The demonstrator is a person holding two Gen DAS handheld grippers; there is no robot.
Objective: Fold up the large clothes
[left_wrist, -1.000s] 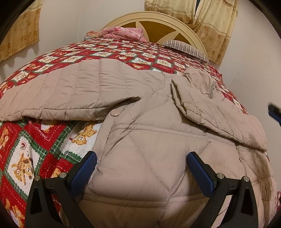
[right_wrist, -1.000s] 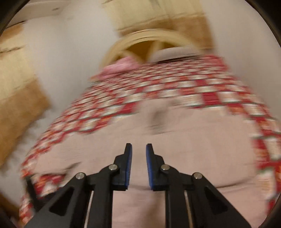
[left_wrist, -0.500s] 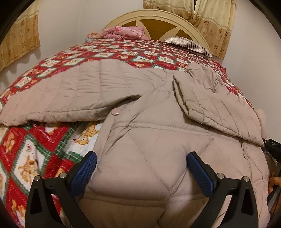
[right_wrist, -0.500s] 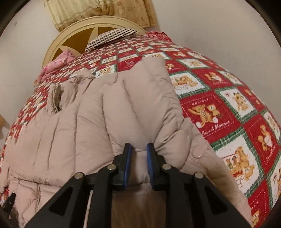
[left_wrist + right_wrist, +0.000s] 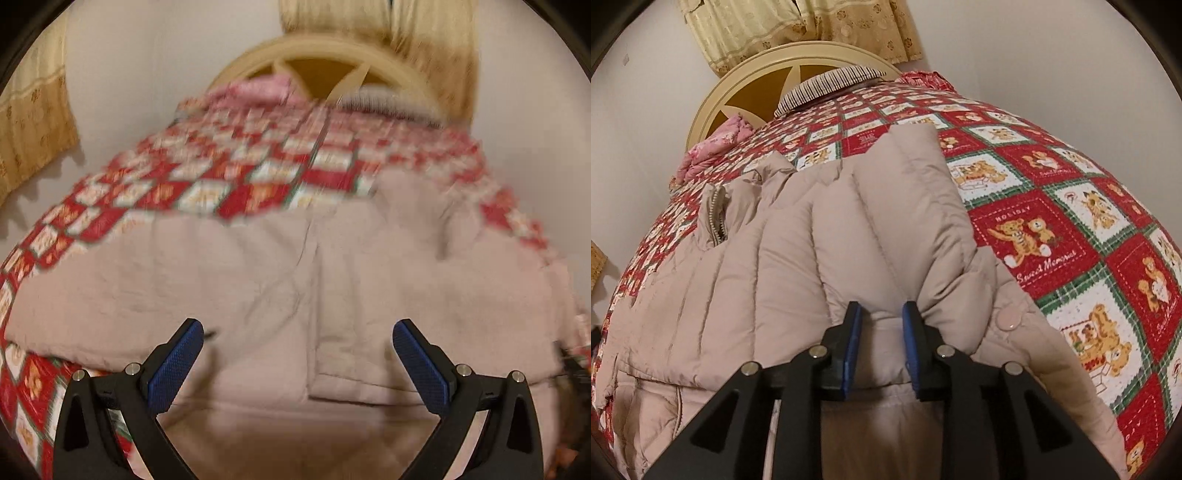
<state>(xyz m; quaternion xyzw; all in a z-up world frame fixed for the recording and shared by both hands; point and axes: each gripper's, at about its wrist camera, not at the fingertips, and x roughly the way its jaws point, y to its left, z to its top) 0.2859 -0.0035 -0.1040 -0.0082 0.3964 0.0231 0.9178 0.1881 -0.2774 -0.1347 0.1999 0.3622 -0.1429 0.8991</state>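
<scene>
A large beige quilted jacket (image 5: 820, 258) lies spread on the bed. Its right sleeve (image 5: 908, 206) is folded up and lies over the body. My right gripper (image 5: 881, 332) is shut on the jacket fabric at the base of that sleeve. In the blurred left wrist view the jacket (image 5: 295, 280) fills the near part of the bed, and my left gripper (image 5: 295, 354) hangs open and empty above its lower edge.
The bed has a red, green and white bear-patterned quilt (image 5: 1071, 206). A striped pillow (image 5: 831, 85) and a pink folded cloth (image 5: 713, 147) lie by the cream headboard (image 5: 738, 85). Walls and yellow curtains (image 5: 812, 26) stand behind.
My left gripper has swung and pulled back, so its view is now blurred and shows the jacket from further away. My right gripper has stayed pinched on the fabric by the sleeve.
</scene>
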